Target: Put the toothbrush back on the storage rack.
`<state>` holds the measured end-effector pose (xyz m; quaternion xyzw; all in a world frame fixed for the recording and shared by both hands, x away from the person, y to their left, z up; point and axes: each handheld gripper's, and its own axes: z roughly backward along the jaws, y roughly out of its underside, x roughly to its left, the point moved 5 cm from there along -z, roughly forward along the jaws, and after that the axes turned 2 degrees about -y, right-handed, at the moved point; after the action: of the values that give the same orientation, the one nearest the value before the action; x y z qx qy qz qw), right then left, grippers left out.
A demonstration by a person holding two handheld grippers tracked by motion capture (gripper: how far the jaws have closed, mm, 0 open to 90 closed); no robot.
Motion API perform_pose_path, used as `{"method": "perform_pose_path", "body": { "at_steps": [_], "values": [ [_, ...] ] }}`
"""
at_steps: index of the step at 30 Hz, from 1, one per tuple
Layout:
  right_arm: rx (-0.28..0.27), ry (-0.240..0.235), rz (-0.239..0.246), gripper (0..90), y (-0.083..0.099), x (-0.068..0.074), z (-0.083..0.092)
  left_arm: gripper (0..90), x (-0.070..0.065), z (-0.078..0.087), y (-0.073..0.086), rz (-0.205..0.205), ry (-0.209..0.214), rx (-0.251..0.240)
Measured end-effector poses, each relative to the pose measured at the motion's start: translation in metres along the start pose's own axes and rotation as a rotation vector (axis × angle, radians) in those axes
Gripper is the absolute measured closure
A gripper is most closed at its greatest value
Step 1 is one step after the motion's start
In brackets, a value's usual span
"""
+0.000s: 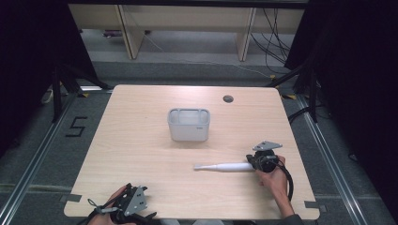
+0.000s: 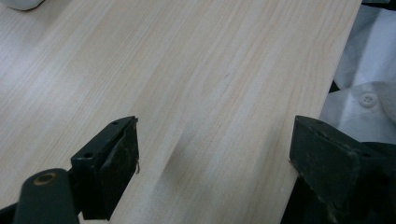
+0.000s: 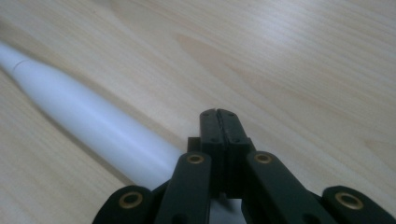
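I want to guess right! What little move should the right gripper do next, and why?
Probably open its jaws. The right gripper is shut with nothing between its jaws, and the white handle lies right beside it on the table, not gripped.

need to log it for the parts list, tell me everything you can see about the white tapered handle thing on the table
The white handle is a long, smooth, round body that looks like matte plastic, thick at one end and tapering to a narrow neck with a faint seam near the tip. It lies flat on the light wooden table, thin end pointing toward the table's middle, nearer than the grey bin. Its thick end sits at the right gripper, whose jaws are shut beside it; whether they touch cannot be told.
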<state>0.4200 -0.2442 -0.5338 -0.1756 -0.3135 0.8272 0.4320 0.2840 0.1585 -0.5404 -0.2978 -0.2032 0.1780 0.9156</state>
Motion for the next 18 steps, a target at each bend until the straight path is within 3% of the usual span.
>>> {"method": "perform_pose_path", "body": {
  "at_steps": [4,6,7,12,13,14,15,16,18],
  "values": [
    [0.014,-0.002,-0.014,90.0,0.002,0.006,0.006,15.5,0.000,0.000,0.000,0.003,-0.004,-0.007],
    [0.013,-0.002,0.012,90.0,0.003,0.007,0.008,15.5,0.000,0.000,0.000,0.001,-0.005,-0.004],
    [0.016,-0.003,-0.008,90.0,0.003,0.010,0.009,15.5,0.000,0.000,0.000,0.001,-0.005,-0.005],
    [0.031,-0.007,0.033,90.0,0.006,0.016,0.011,15.5,0.000,0.000,0.000,0.000,-0.002,-0.001],
    [0.045,-0.015,-0.003,89.9,0.007,0.023,0.014,15.5,0.000,0.000,0.000,0.000,-0.004,-0.004],
    [0.045,-0.015,-0.003,89.9,0.007,0.023,0.014,15.5,0.000,0.000,0.000,0.000,-0.004,-0.004],
    [0.029,-0.009,0.049,89.9,0.007,0.021,0.013,15.5,0.000,0.000,0.000,-0.001,-0.001,-0.005],
    [0.038,-0.018,0.032,89.9,0.008,0.024,0.015,15.5,0.000,0.000,0.000,-0.001,-0.001,-0.004],
    [0.041,-0.021,0.046,89.9,0.009,0.028,0.016,15.5,0.000,0.000,0.000,-0.001,-0.002,0.000]
  ]
}}
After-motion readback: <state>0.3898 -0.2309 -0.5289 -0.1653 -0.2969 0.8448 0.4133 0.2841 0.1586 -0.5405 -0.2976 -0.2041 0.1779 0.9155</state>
